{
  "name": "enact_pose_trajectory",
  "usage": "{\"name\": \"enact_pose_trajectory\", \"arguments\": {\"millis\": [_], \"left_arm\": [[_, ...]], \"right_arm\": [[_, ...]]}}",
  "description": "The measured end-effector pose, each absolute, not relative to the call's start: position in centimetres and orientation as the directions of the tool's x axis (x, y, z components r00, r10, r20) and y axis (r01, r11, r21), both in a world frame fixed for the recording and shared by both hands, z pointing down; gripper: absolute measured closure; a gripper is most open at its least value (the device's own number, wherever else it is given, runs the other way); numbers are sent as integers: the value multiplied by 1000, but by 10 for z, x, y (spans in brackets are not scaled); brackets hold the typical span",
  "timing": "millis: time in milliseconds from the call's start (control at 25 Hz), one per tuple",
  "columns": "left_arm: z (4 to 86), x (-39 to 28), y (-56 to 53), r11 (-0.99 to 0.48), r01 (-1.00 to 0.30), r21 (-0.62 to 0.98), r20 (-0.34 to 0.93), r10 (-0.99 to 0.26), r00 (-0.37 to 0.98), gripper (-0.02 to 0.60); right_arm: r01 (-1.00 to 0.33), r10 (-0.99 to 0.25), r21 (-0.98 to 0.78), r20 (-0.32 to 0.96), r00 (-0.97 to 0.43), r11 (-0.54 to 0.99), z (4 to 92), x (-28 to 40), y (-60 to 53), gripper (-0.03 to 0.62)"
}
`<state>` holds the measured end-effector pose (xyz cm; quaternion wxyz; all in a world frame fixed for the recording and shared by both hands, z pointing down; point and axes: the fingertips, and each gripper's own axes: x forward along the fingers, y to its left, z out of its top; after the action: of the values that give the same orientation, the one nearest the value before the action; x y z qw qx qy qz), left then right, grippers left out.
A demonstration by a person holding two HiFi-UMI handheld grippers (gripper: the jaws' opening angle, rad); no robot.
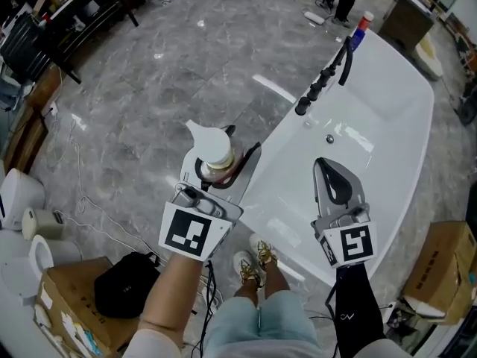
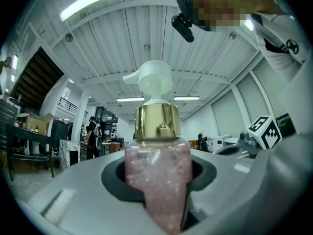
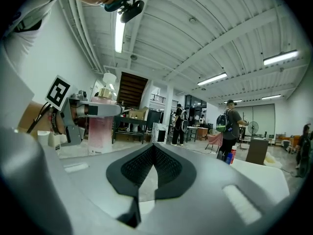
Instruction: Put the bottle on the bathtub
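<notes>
The left tool (image 1: 227,171) is clenched on the bottle (image 1: 215,149), with one jaw at each side of its pink body (image 2: 157,180). The bottle stands upright in the grip (its gold collar (image 2: 157,121) and white pump head (image 2: 152,80) rise above the jaws). In the head view it hangs over the grey floor (image 1: 186,66), just beside the near left rim of the white bathtub (image 1: 387,88), and it does not rest on the rim. The right tool (image 1: 326,168) is over the inside of the bathtub; its jaws are pressed together and carry nothing (image 3: 152,148). Black tap fittings (image 1: 320,88) stand along the left rim, and a small bottle (image 1: 361,30) stands at the far end.
</notes>
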<state>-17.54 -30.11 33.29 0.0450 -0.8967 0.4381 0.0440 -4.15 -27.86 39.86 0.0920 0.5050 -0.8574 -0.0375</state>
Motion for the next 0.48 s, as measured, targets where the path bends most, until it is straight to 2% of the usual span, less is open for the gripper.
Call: {"name": "enact_pose_trajectory", "arguments": {"millis": [480], "left_arm": [[420, -117, -358, -641, -767, 12, -86, -765, 638, 287]], "right_arm": [[-881, -881, 86, 137, -453, 466, 474, -6, -337, 565]]}}
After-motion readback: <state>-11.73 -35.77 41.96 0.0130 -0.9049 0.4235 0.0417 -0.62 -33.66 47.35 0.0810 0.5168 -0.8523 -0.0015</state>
